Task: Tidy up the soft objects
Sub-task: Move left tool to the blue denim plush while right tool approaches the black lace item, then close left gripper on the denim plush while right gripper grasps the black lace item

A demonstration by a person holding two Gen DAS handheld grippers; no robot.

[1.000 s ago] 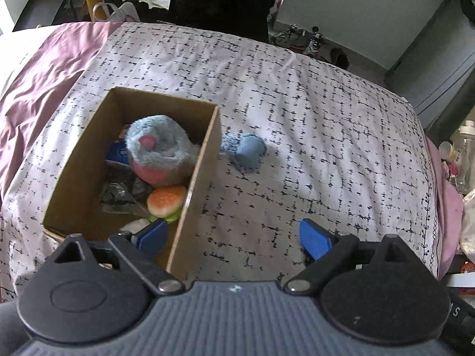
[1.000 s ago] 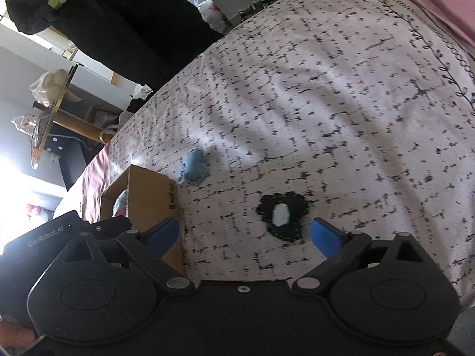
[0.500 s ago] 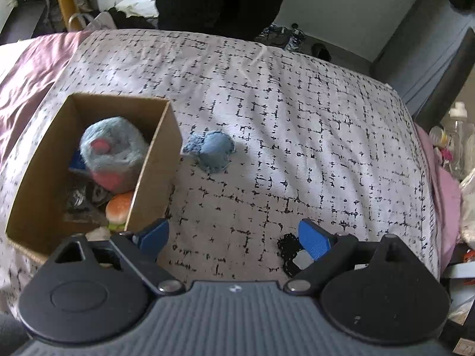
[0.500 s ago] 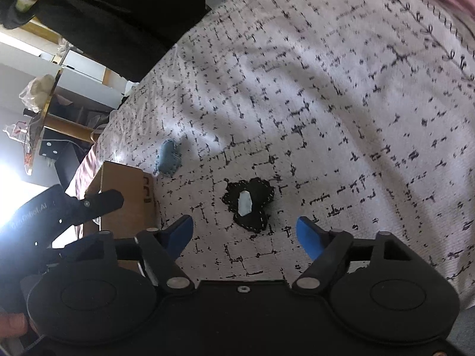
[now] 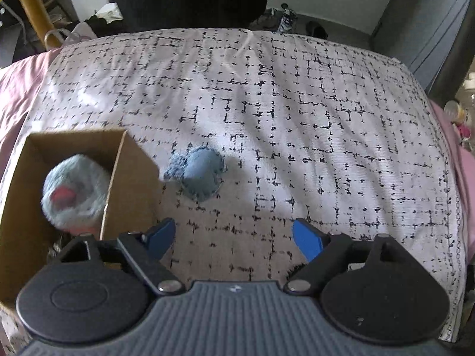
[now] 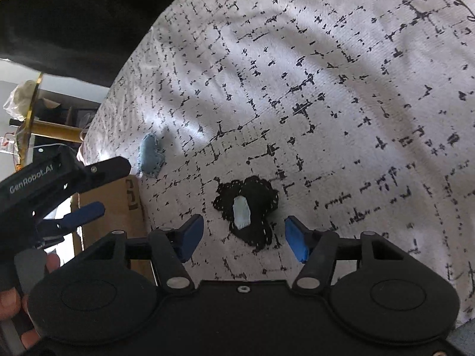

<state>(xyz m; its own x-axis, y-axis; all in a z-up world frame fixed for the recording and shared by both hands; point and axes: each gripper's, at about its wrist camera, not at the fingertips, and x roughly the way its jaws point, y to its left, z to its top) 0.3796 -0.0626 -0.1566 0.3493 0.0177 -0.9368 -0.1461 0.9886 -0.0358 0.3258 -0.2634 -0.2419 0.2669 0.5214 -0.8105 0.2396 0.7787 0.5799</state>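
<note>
Both jaws flank black toy (image 6: 246, 207).

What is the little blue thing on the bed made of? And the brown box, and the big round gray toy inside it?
The blue thing looks like soft felt or fleece: matte, with a fuzzy, stitched-looking edge. The box looks like plain brown cardboard: flat, dull walls with thin cut edges. The gray toy looks like fluffy plush, though that view is blurred.

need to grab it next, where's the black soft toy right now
In the right wrist view, the black toy lies on the bedspread between the open right gripper fingers.
</note>
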